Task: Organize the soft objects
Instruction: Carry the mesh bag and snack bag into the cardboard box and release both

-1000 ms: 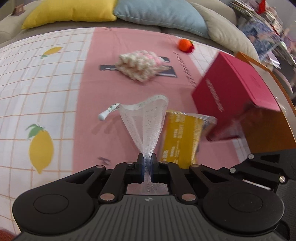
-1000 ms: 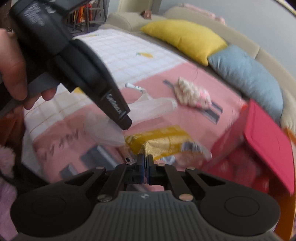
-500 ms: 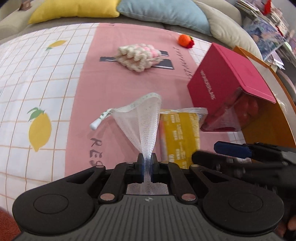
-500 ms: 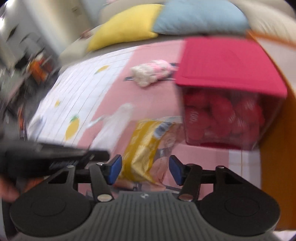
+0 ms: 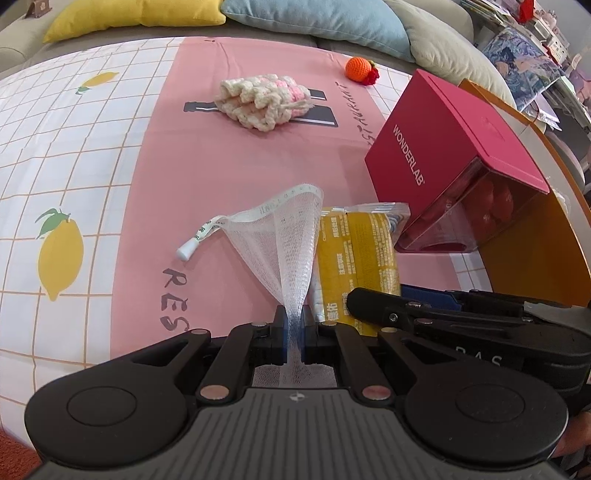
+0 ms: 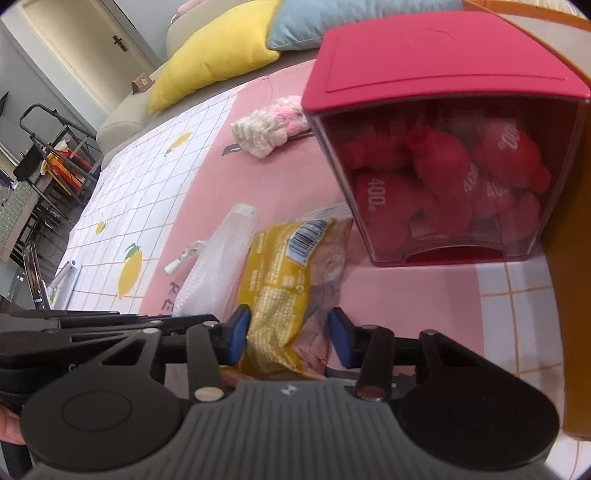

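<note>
A white mesh bag (image 5: 284, 236) with a drawstring toggle stands stretched up off the pink cloth, its lower end pinched in my left gripper (image 5: 294, 332), which is shut on it. Right beside it lies a yellow snack packet (image 5: 362, 251). In the right wrist view that packet (image 6: 280, 266) lies between the blue pads of my right gripper (image 6: 290, 334), whose jaws are closing. The left pad is at the packet's edge and the right pad stands just clear of it. The mesh bag (image 6: 218, 266) shows to the packet's left.
A red-lidded clear box (image 6: 443, 147) full of red pouches stands just behind the packet, against an orange wooden edge (image 5: 535, 240). Farther back lie a cream and pink knitted piece (image 5: 264, 99) and an orange crocheted ball (image 5: 357, 69). Yellow cushion (image 5: 136, 14) and blue cushion (image 5: 317, 22) line the sofa.
My right gripper rolled, went from shut to open and came down around the yellow packet, beside the left gripper. The left gripper kept still with the mesh bag.
</note>
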